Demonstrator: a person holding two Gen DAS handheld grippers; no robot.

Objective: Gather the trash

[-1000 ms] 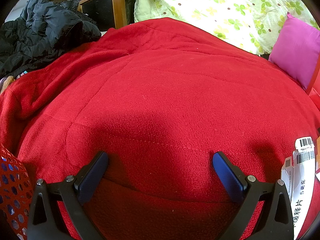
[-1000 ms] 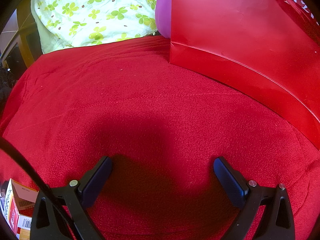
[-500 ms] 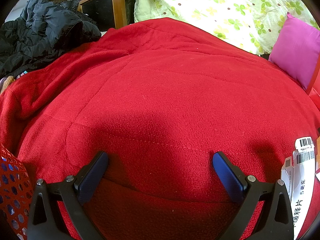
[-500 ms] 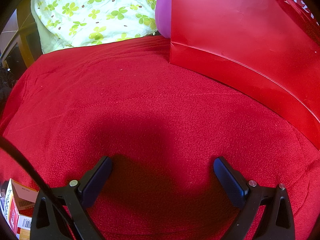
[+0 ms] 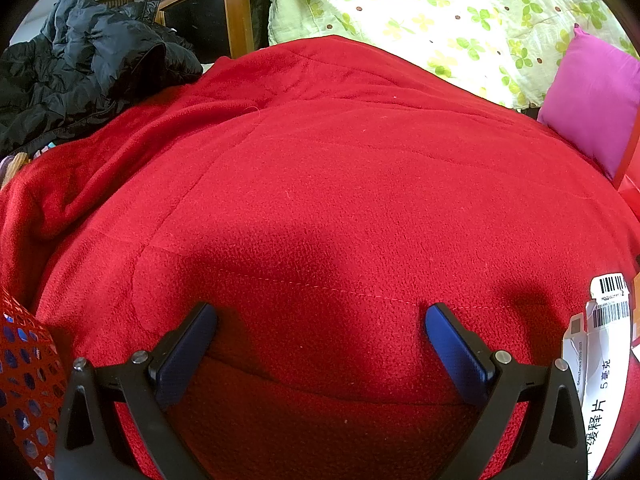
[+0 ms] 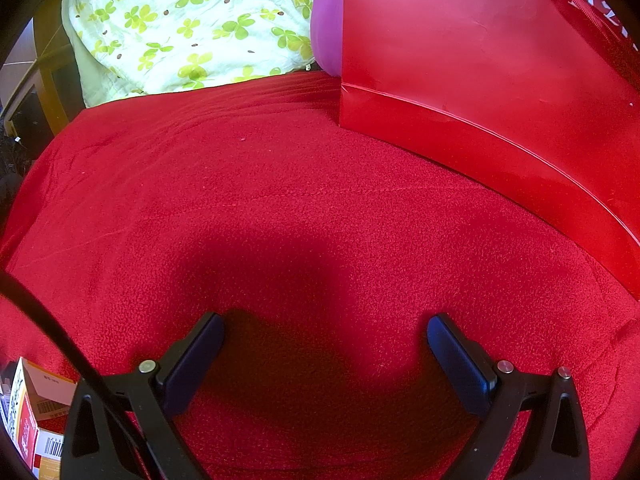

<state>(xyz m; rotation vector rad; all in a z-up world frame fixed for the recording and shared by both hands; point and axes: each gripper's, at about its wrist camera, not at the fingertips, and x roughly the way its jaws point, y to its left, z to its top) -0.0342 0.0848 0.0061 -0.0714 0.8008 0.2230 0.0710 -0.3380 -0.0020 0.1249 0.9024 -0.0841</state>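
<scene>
A white medicine box [image 5: 604, 360] with barcodes and printed characters lies on the red blanket [image 5: 340, 184] at the far right edge of the left wrist view. My left gripper [image 5: 320, 320] hovers open over bare blanket, well left of that box. In the right wrist view an orange and white carton [image 6: 34, 416] with a barcode lies at the bottom left corner. My right gripper [image 6: 325, 330] is open above the blanket, to the right of the carton, with nothing between its fingers.
A tall red paper bag [image 6: 500, 80] stands on the blanket [image 6: 280, 200] at the right. A red mesh basket [image 5: 24, 380] shows at the lower left. A black jacket [image 5: 80, 64], wooden cabinet [image 5: 224, 12], floral quilt [image 5: 440, 12] and pink pillow [image 5: 592, 100] lie behind.
</scene>
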